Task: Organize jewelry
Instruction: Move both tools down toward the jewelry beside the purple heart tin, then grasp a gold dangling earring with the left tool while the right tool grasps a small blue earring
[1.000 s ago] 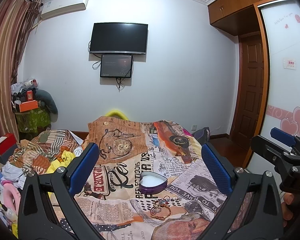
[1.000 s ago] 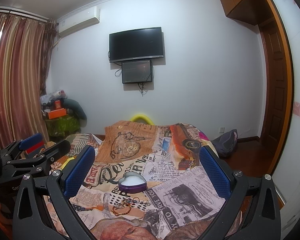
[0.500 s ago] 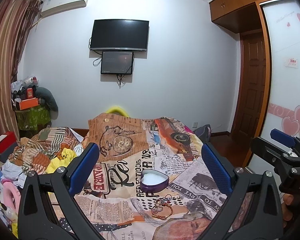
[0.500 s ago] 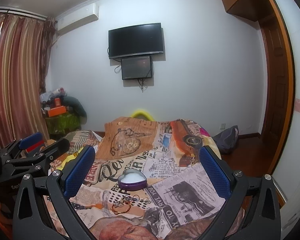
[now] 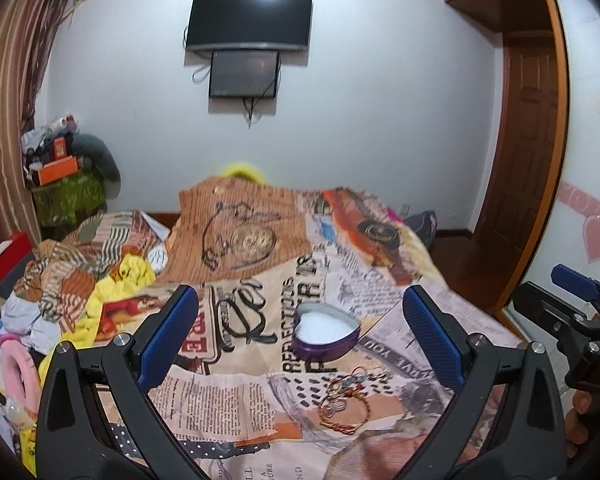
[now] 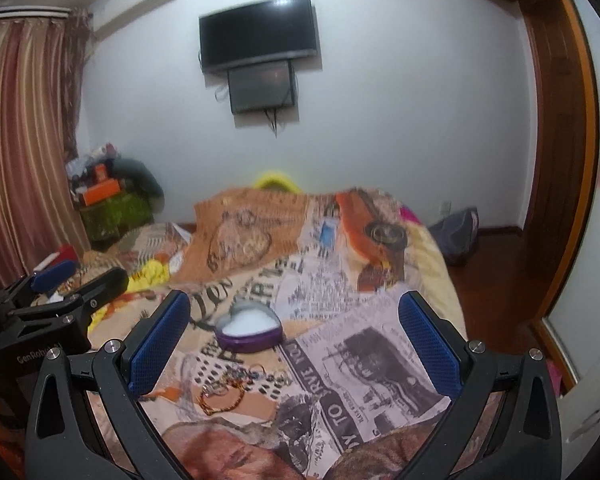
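Nearing heart tin (image 5: 325, 332), seemingly lower.

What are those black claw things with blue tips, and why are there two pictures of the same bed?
Each claw is a grabbing tool that a person holds, one per hand, with a camera on it. One picture looks along the left tool, the other along the right tool. Both are open and hold nothing. On the newspaper-print bedspread sits an open purple heart-shaped box, white inside. In front of it lies a small heap of bracelets and rings, waiting to be tidied. A TV hangs on the wall.
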The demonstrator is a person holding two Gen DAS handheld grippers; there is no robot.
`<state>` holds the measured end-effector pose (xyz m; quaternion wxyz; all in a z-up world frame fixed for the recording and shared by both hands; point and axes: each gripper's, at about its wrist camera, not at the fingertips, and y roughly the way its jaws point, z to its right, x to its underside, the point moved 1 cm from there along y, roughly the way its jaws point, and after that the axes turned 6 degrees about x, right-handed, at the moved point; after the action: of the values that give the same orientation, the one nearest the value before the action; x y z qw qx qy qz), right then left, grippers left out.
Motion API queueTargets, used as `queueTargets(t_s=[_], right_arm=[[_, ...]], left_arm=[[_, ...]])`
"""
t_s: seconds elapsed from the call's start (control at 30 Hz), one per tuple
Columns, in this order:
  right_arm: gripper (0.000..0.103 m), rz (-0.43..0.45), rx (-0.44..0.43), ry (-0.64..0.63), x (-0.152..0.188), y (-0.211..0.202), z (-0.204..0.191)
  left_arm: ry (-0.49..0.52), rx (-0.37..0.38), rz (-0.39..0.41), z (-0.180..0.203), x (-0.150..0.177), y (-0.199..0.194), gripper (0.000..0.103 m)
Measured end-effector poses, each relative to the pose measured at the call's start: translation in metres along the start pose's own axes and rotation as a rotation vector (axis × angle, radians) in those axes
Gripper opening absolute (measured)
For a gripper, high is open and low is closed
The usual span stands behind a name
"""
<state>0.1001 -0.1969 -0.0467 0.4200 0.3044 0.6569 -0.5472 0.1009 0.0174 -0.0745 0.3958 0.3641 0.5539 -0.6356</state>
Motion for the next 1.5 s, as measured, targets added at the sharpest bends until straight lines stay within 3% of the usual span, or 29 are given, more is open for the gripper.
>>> queueTargets(t_s=[0.2, 0.4, 0.57, 0.67, 0.87, 0.93, 1.13, 1.2, 1.4, 1.5], right_arm=[[0.103, -0.112, 0.035, -0.024, 0.015, 0.04, 0.008], [0.103, -0.235, 0.039, -0.038, 0.033, 0.073, 0.016], [0.103, -0.31, 0.02, -0.065, 0.048, 0.094, 0.017], [0.101, -0.348, -0.006, -0.07, 0.055, 0.104, 0.016], [0.087, -0.412, -0.063, -0.081, 0.067, 0.123, 0.014], [0.081, -0.426, -0.08, -0.086, 0.07, 0.127, 0.012], [0.061, -0.464, -0.147, -0.101, 0.076, 0.136, 0.007], [0.052, -0.473, -0.164, -0.116, 0.078, 0.139, 0.004], [0.038, -0.497, -0.2, -0.151, 0.08, 0.148, -0.005], [0.033, -0.505, -0.204, -0.163, 0.082, 0.152, -0.007]], left_arm=[[0.0, -0.03, -0.124, -0.013, 0.019, 0.044, 0.103], [0.011, -0.011, -0.267, -0.022, 0.042, 0.084, 0.103], [0.046, 0.009, -0.338, -0.019, 0.057, 0.102, 0.102], [0.051, 0.024, -0.379, -0.017, 0.064, 0.114, 0.095], [0.034, 0.086, -0.459, -0.015, 0.075, 0.13, 0.081], [0.035, 0.098, -0.484, -0.014, 0.077, 0.134, 0.071], [0.028, 0.175, -0.538, -0.008, 0.082, 0.143, 0.065], [0.021, 0.201, -0.553, -0.006, 0.084, 0.146, 0.058], [-0.005, 0.248, -0.59, -0.002, 0.091, 0.153, 0.044], [-0.003, 0.266, -0.592, 0.0, 0.092, 0.154, 0.042]])
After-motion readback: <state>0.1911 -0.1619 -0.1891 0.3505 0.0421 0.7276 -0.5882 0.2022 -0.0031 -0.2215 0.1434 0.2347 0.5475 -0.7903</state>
